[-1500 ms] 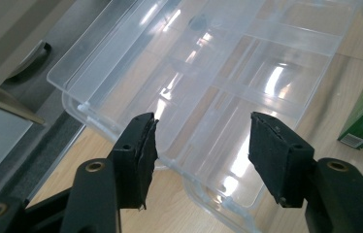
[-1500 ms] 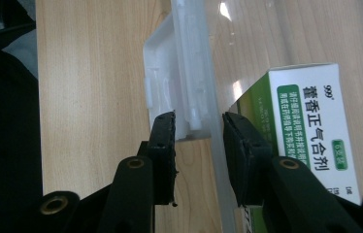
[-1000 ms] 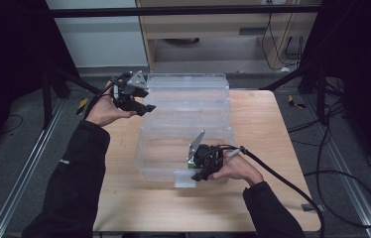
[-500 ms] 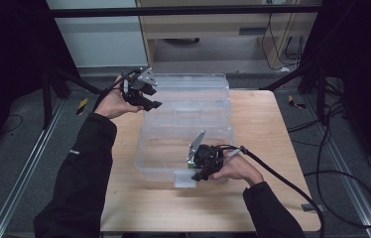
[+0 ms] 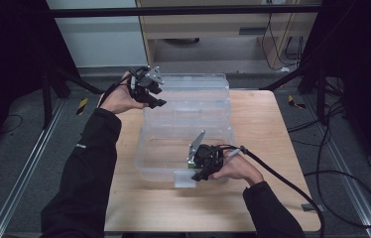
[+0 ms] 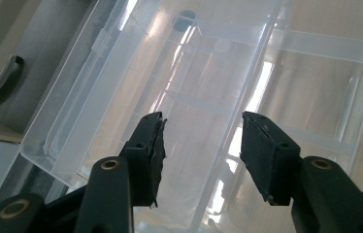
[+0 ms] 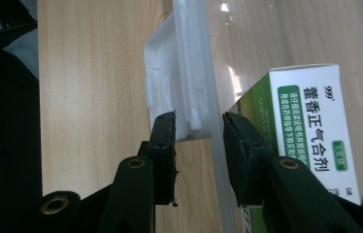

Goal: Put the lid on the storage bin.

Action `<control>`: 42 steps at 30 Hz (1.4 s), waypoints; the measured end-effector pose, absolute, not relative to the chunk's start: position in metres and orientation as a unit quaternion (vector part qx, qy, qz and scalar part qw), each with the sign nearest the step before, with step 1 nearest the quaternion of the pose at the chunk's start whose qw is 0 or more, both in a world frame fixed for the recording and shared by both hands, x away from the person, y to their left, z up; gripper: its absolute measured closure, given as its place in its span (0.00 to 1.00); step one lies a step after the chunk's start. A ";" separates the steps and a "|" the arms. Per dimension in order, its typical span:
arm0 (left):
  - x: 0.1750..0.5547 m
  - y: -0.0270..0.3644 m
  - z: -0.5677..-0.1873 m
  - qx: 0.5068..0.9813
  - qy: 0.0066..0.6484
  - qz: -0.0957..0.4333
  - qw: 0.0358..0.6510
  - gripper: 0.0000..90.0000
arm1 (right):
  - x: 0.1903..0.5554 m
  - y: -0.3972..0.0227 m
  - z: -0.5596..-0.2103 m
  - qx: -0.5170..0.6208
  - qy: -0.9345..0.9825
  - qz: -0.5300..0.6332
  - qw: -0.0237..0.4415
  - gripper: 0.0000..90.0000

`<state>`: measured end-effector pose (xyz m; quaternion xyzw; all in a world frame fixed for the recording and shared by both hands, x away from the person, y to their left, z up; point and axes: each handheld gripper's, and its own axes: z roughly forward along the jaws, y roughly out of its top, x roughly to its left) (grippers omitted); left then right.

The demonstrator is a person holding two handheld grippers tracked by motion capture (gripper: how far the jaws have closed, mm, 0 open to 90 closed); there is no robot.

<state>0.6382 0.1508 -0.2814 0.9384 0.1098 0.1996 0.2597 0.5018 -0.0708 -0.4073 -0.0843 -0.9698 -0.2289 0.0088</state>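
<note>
A clear plastic box (image 5: 173, 148) stands open on the wooden table (image 5: 263, 129), its lid (image 5: 193, 89) lying back at the far side. My right gripper (image 5: 197, 176) (image 7: 199, 121) is shut on the box's front wall at the white latch (image 7: 179, 87) (image 5: 184, 179). Inside, beside that wall, lies a white and green medicine carton (image 7: 310, 131). My left gripper (image 5: 157, 101) (image 6: 201, 131) hovers at the lid's far left corner. Its jaws have just been closing but stand apart, with only the lid's far-off surface (image 6: 204, 63) showing between them.
The box takes up the middle of the table; bare wood lies to its right and along the front edge. A black cable (image 5: 292, 186) trails off the right gripper across the table's right front. A cabinet (image 5: 213, 29) stands beyond the table.
My left hand has moved right, from beside the table's far left corner to the lid's corner, and its jaws have narrowed. The right hand has stayed at the front wall.
</note>
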 end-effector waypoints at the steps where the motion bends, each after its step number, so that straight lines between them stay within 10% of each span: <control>1: 0.639 0.150 -0.283 0.939 0.106 0.200 0.257 0.56 | 0.502 -0.071 -0.407 -0.085 -0.970 -0.229 0.008 0.74; 42: 0.644 0.129 -0.306 0.959 0.056 0.181 0.210 0.84 | 0.501 -0.071 -0.408 -0.083 -0.970 -0.230 0.005 0.74</control>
